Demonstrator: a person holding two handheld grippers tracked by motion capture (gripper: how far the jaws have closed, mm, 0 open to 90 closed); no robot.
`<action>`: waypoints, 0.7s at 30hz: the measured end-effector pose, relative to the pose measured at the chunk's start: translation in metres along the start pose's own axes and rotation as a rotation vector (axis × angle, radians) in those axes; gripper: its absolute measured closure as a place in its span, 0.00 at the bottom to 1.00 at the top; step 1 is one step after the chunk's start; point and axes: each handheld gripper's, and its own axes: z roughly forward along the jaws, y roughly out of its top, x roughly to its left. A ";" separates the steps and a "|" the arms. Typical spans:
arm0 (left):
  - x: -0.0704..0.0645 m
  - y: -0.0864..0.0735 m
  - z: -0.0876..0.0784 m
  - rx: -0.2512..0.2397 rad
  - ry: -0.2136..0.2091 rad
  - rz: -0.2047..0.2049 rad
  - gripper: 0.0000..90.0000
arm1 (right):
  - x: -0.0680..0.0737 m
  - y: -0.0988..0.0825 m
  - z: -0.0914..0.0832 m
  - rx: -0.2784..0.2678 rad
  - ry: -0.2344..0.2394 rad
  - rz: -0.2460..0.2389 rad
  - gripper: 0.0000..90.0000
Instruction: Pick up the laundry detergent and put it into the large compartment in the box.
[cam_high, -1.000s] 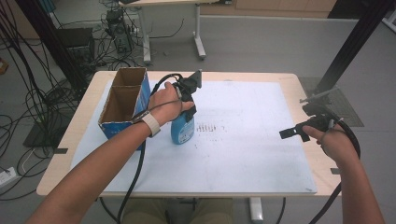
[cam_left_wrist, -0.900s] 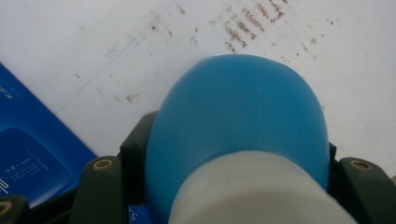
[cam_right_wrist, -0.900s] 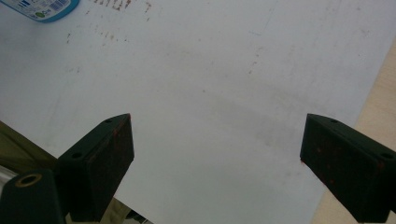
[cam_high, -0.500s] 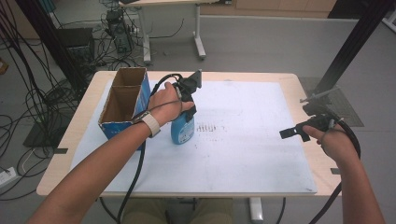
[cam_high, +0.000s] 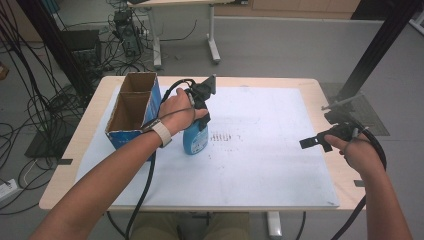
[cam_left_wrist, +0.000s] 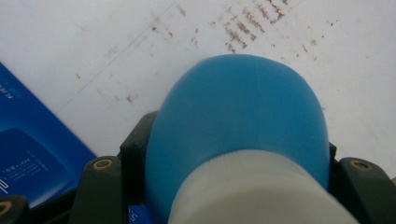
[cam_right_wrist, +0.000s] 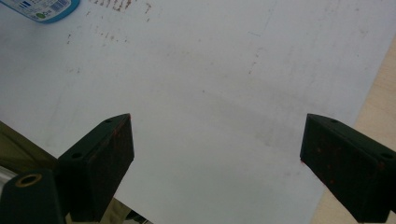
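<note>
We stand at a table (cam_high: 320, 87) covered by a white sheet (cam_high: 260, 165) with a patch of brown smudges near its middle. Just to the outer side of our left fingers sits an open cardboard box (cam_high: 131, 107) with blue walls, split into two compartments, both seemingly bare as far as we can see. Our left gripper (cam_high: 202, 111) comes down from above onto a blue bottle (cam_high: 196, 139), which stands upright on the sheet right beside the box without clearly touching it. In the left gripper view the bottle (cam_left_wrist: 238, 121) swells out between our jaws, its white collar nearest the camera, and the jaws are clamped on its neck from both sides. Our right gripper (cam_high: 314, 143) hangs well apart from the bottle, near the sheet's far-right margin; in the right gripper view its fingers (cam_right_wrist: 100, 158) stand spread wide with nothing between them, just bare sheet below. As we judge it, the grasp is made and the bottle is not yet off the sheet. What seems left is to lift it and carry it, likely into the box at the fingers' side, then let go.
</note>
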 end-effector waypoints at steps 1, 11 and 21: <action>0.000 0.000 0.000 0.000 0.001 -0.001 0.43 | 0.000 0.000 0.000 -0.001 0.000 0.000 0.11; 0.001 0.000 0.000 -0.001 0.000 -0.003 0.43 | 0.000 -0.003 -0.001 -0.004 -0.001 0.002 0.11; 0.007 -0.003 -0.005 -0.003 -0.018 -0.025 0.43 | 0.000 -0.004 -0.003 -0.007 -0.003 0.002 0.11</action>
